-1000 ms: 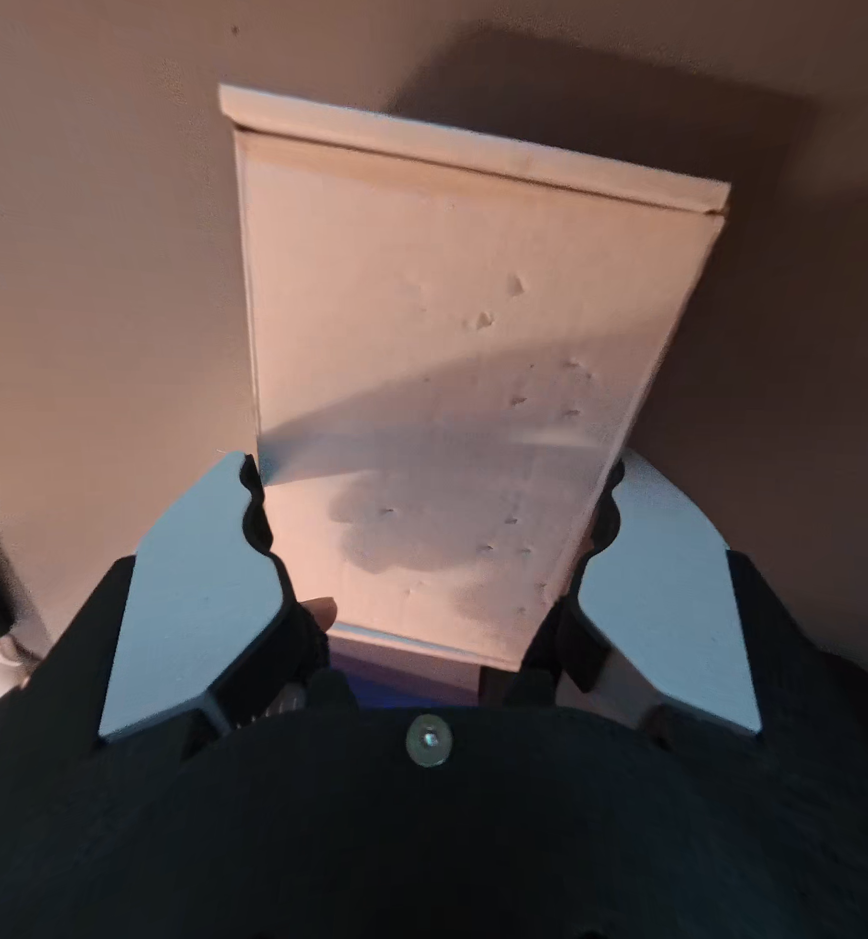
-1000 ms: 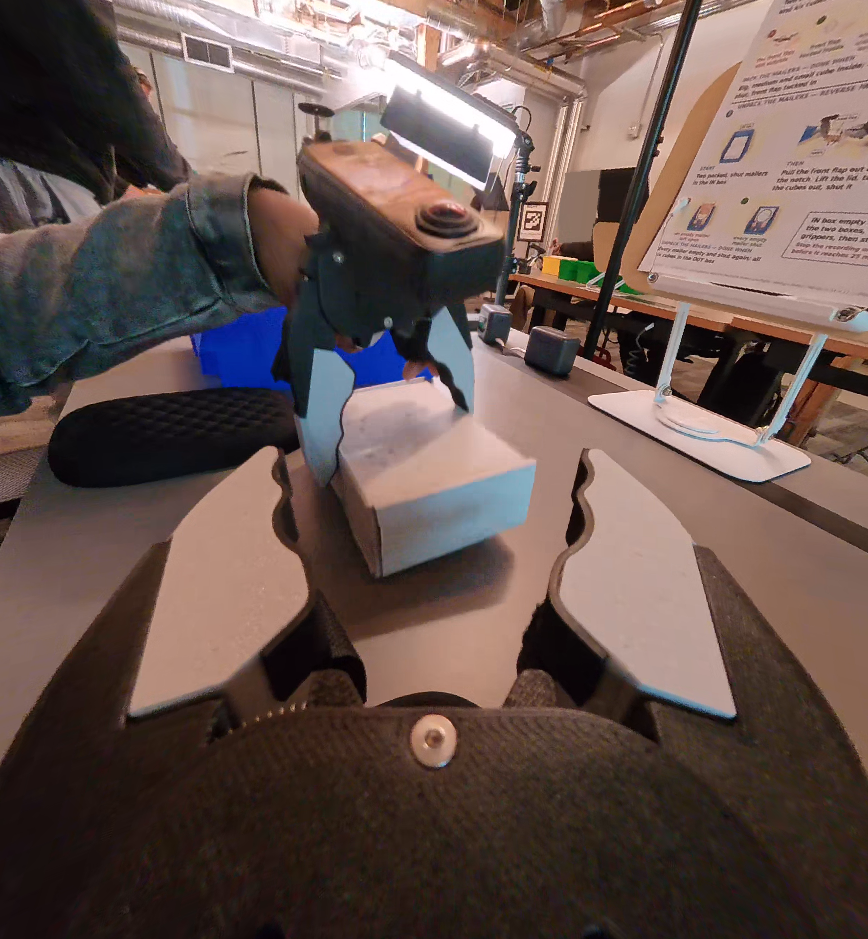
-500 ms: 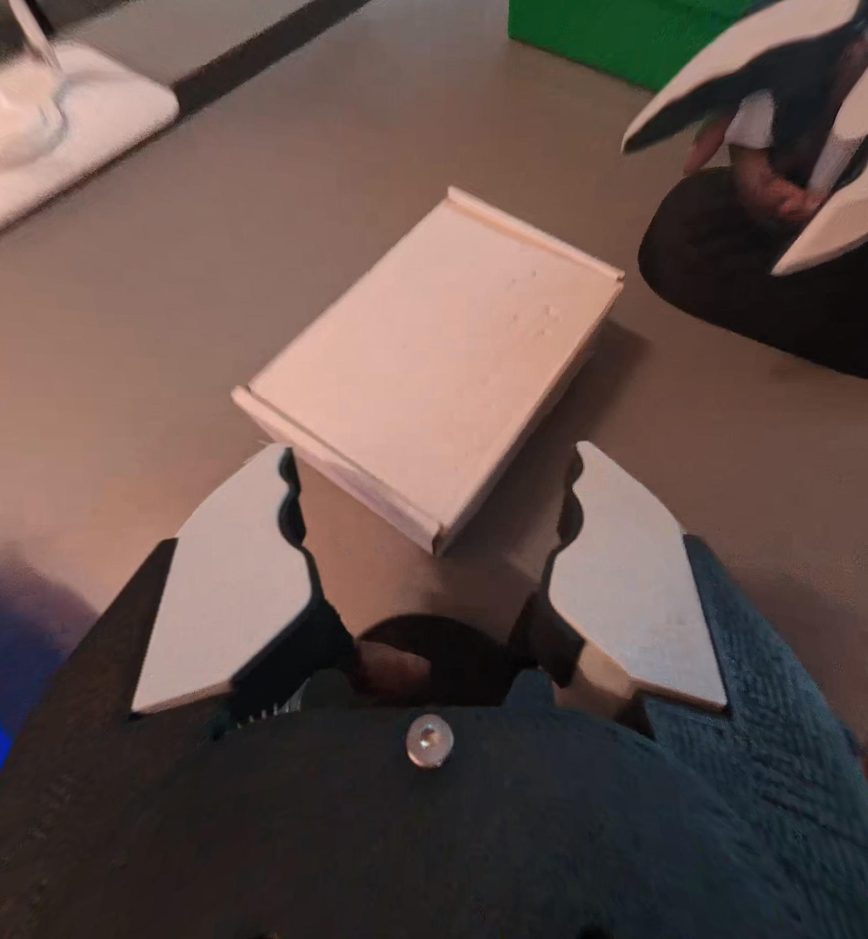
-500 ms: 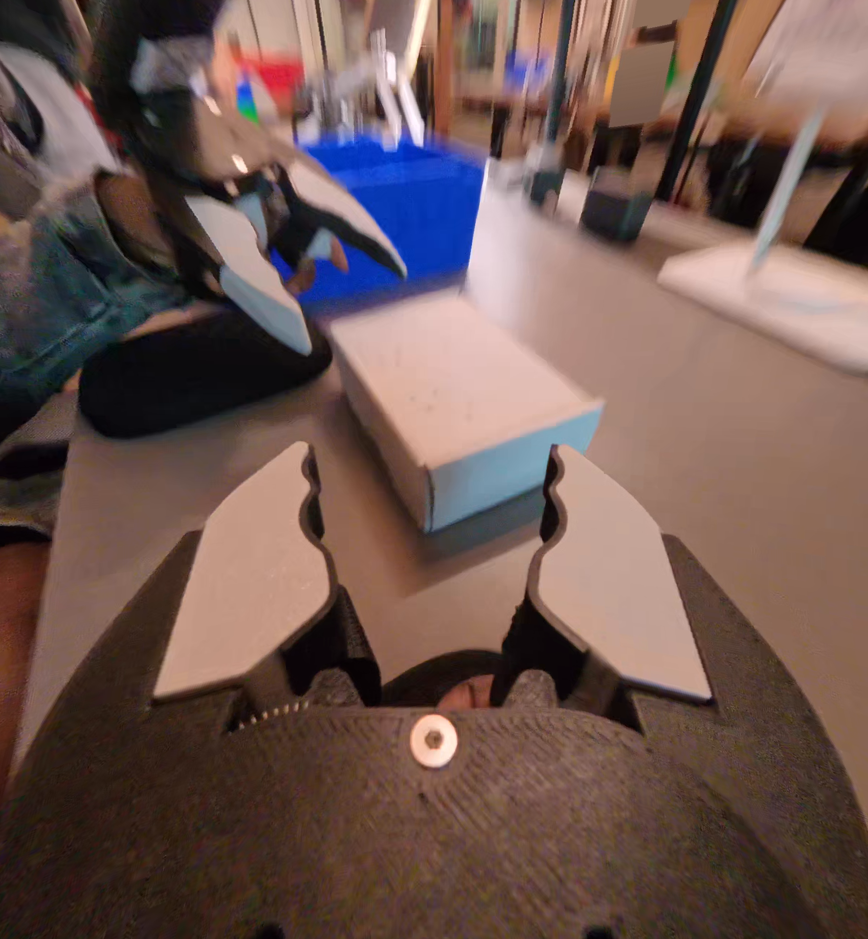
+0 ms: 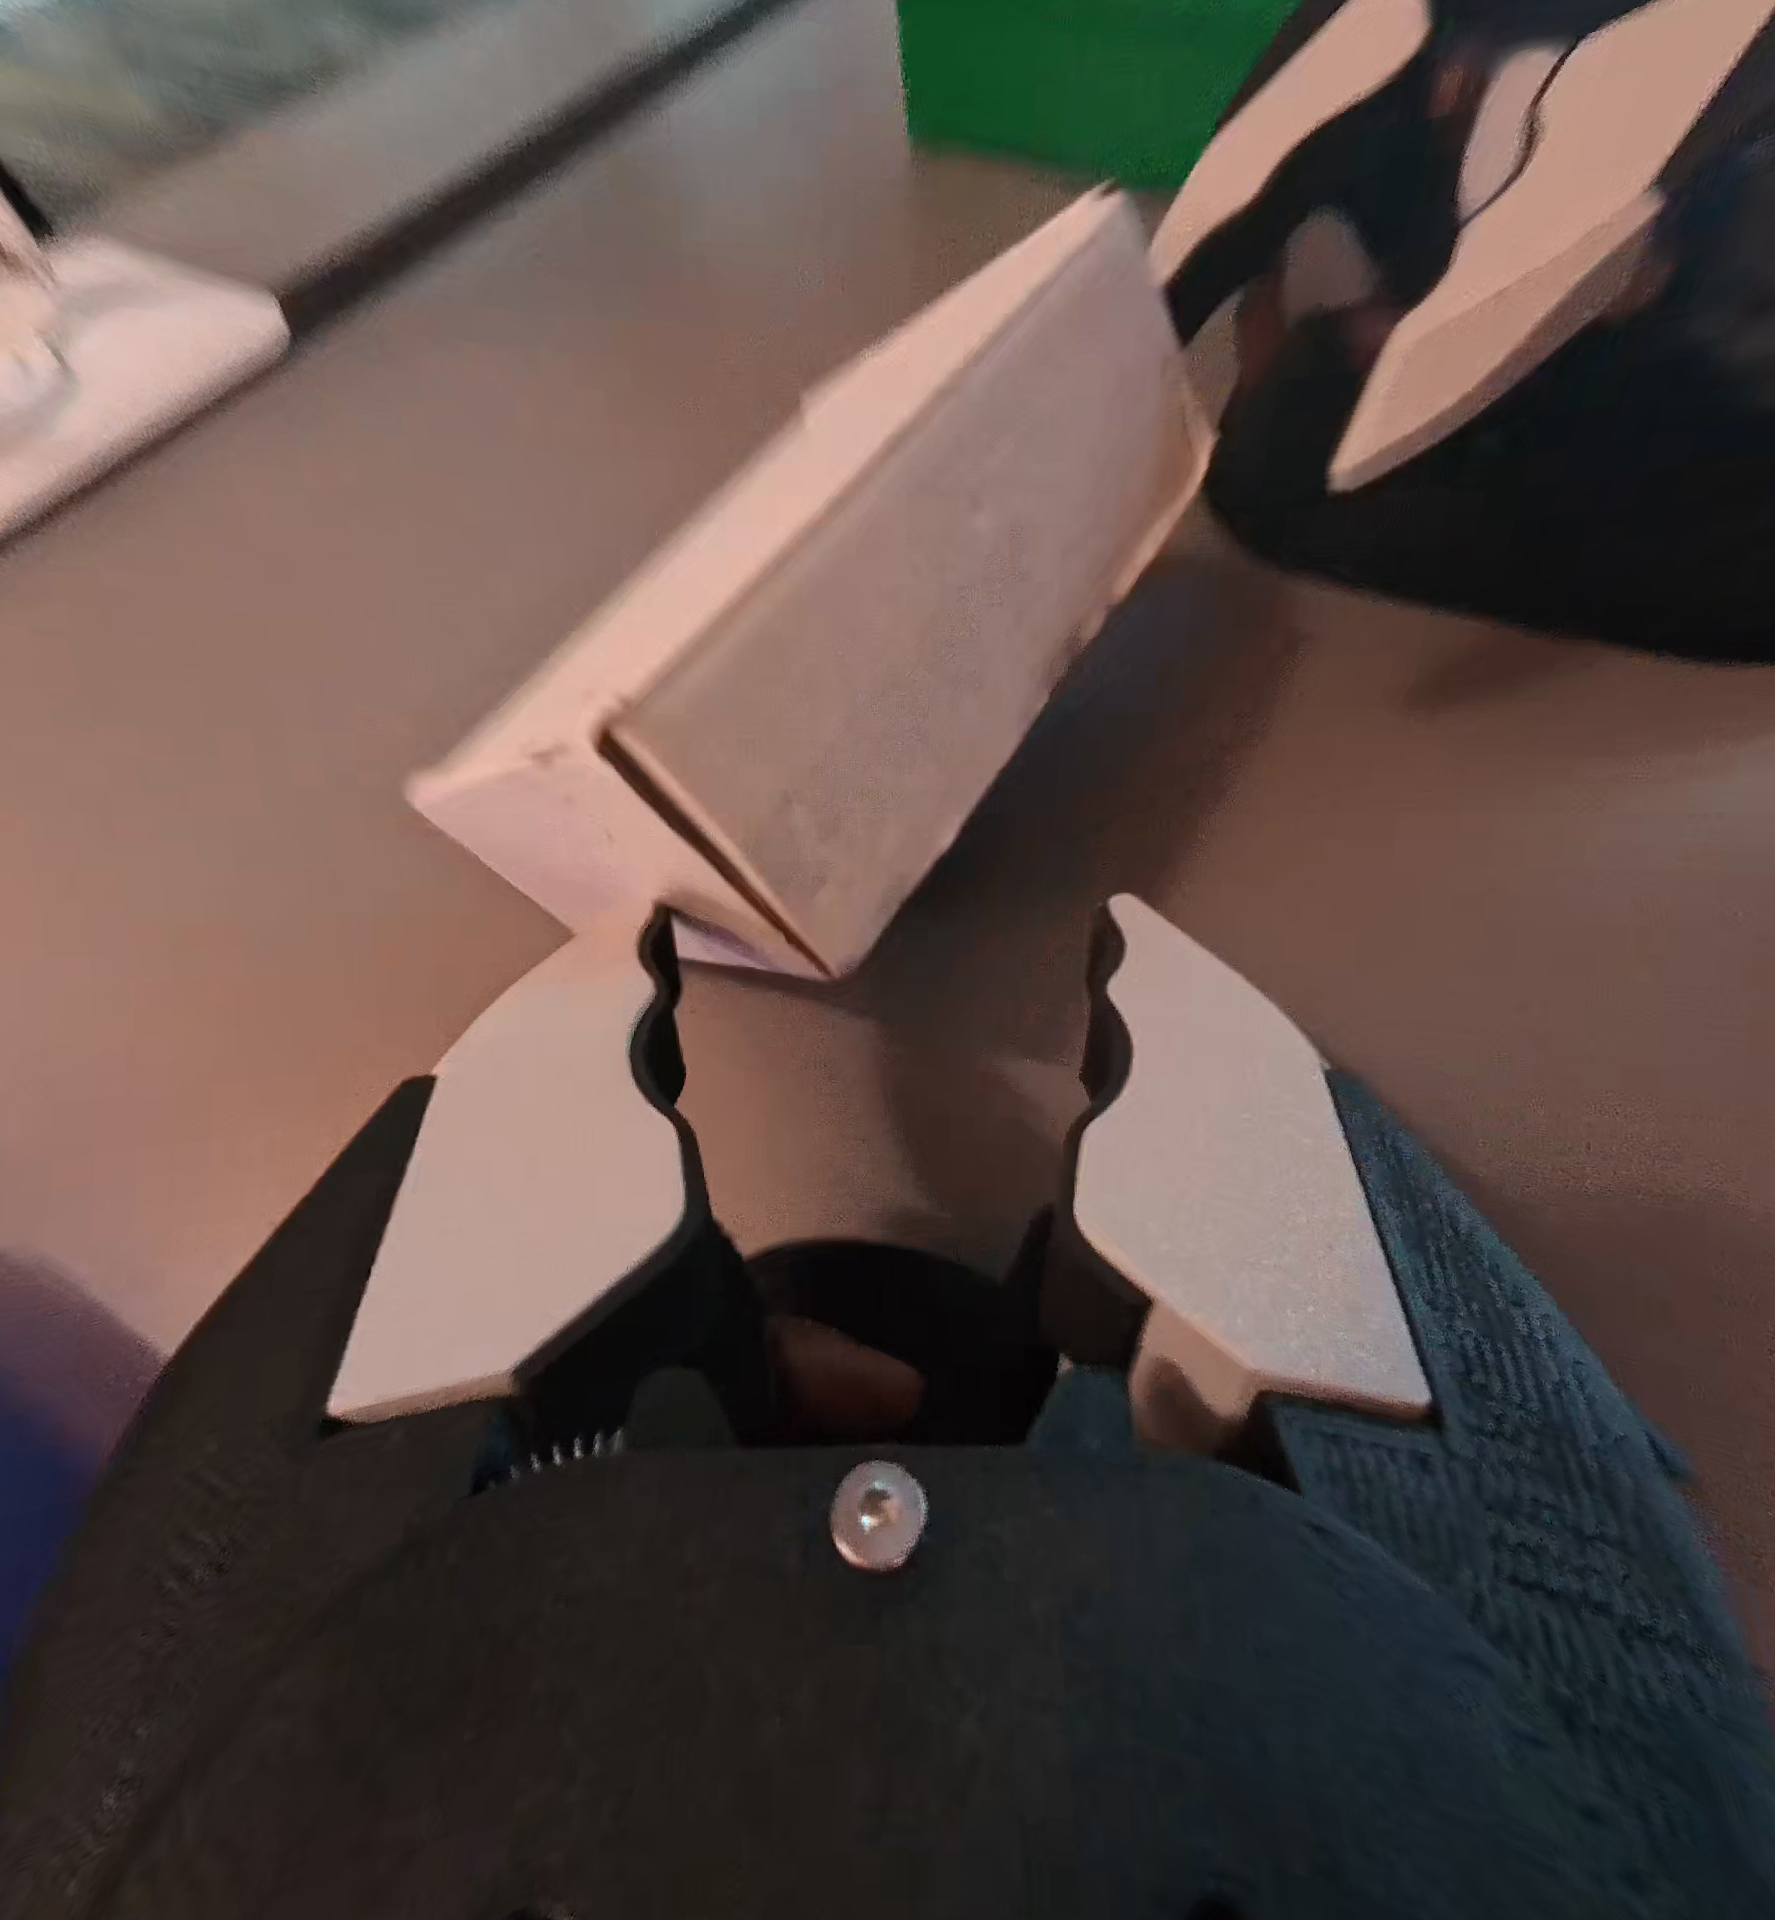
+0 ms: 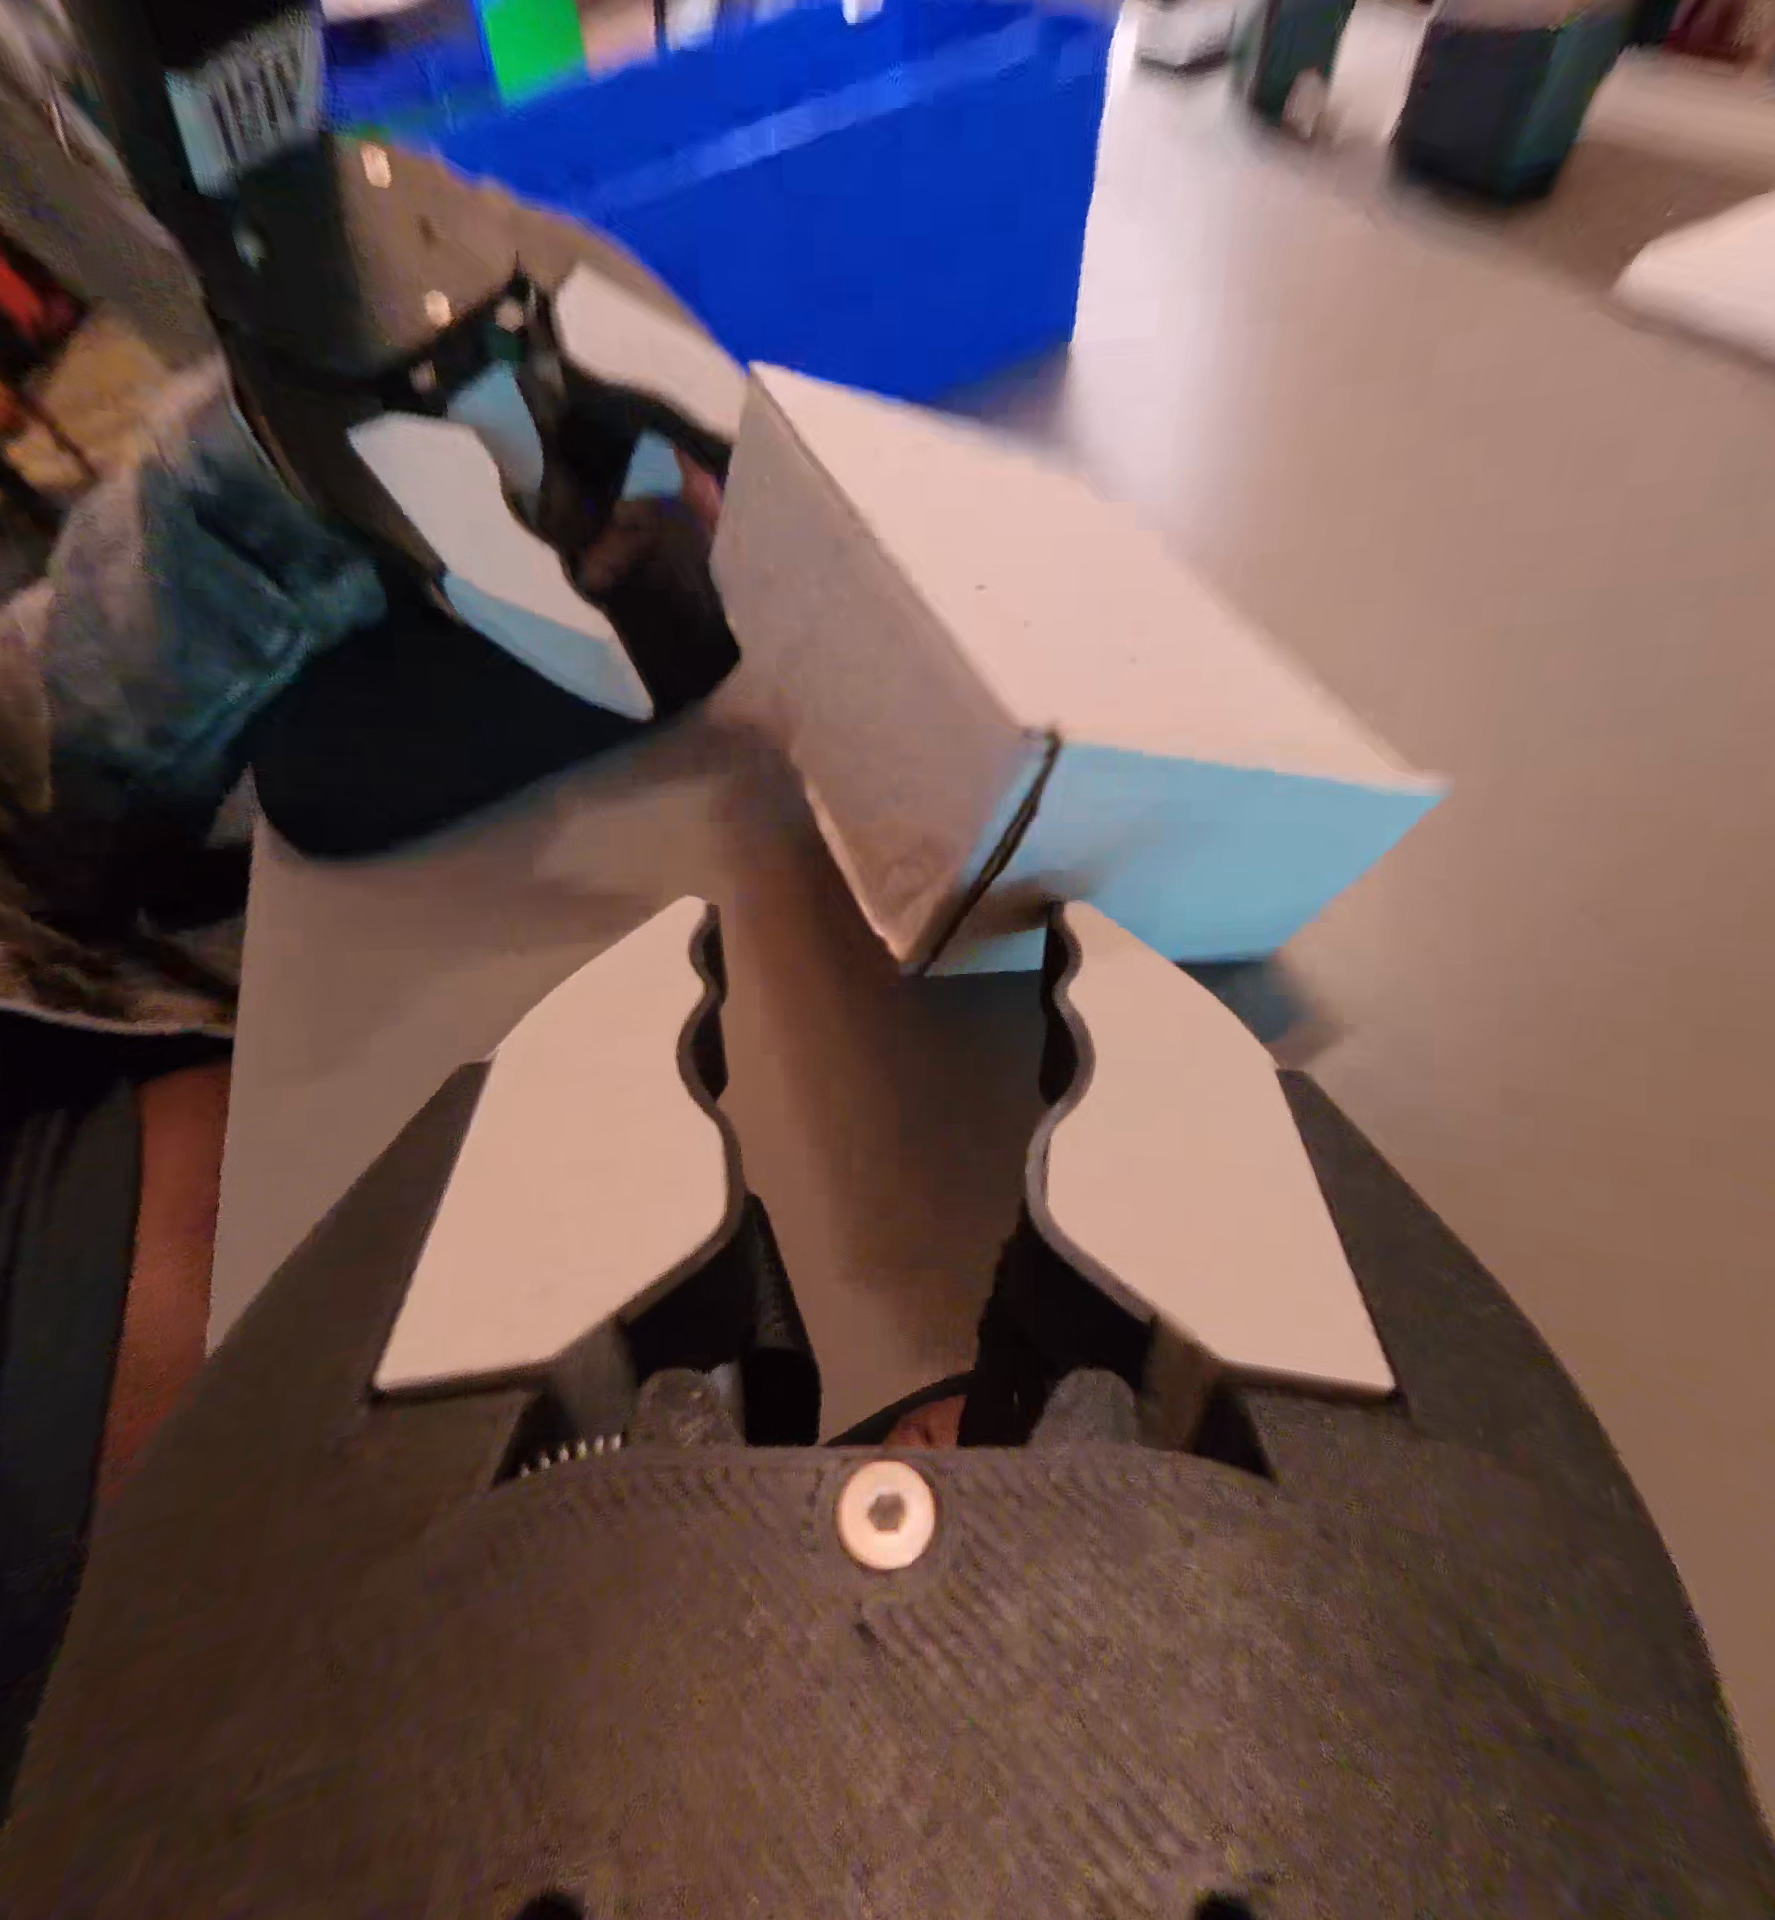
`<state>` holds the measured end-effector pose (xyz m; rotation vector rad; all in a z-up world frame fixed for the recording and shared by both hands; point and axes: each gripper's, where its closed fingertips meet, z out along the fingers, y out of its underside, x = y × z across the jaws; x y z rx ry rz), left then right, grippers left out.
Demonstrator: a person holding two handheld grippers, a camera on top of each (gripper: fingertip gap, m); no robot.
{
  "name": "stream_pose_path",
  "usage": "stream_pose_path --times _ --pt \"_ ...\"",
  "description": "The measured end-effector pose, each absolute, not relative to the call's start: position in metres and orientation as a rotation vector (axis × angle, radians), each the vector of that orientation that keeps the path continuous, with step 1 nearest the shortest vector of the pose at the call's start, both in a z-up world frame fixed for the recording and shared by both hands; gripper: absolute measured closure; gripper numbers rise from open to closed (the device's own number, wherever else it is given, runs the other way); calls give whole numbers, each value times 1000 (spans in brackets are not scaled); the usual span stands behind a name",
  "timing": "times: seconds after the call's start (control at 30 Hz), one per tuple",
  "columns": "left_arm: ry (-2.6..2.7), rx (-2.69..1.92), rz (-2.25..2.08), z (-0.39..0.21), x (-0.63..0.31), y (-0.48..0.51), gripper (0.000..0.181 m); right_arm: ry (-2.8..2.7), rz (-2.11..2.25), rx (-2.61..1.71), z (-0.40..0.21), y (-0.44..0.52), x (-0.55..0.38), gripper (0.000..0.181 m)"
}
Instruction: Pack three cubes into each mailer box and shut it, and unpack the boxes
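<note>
One mailer box (image 5: pixel 862 623), closed; two tools (image 5: pixel 883 935) agape.

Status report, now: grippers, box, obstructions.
Left hand-held gripper open, empty. Right hand-held gripper open, empty. Mailer box shut, on table between them. Nothing blocking.

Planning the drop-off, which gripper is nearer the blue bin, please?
Left: the left gripper is beside the blue bin; the right gripper is across the mailer box from it.

No writing, label, brand, number or sign can be read anywhere in either view.
</note>
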<state>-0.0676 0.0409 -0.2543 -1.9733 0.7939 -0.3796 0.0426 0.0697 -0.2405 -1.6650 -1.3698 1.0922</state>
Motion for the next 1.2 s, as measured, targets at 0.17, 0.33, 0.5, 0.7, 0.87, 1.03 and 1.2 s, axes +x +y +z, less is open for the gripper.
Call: stream_pose_path --times 0.17,0.33,0.5,0.7,0.87,1.03,1.2 --pt "791 -1803 -369 -230 -61 42 124 -1250 1023 -1523 -220 84 52 128" --pt "833 -1823 -353 -240 -62 38 138 -1267 955 -1517 -223 85 54 132" --pt "898 -1791 -414 -239 -55 29 141 -1277 902 -1512 -225 87 58 132" --pt "973 -1752 -428 -240 -47 21 140 -1298 860 -1510 -225 85 68 137" --pt "832 -1713 -399 -226 -52 45 71 -1319 882 -1408 -221 79 63 123" --pt "887 -1780 -490 -237 -44 69 59 -1320 878 -1423 -223 80 62 118" --pt "1022 -1732 -626 -242 -24 78 75 -1324 880 -1428 -224 80 61 121"
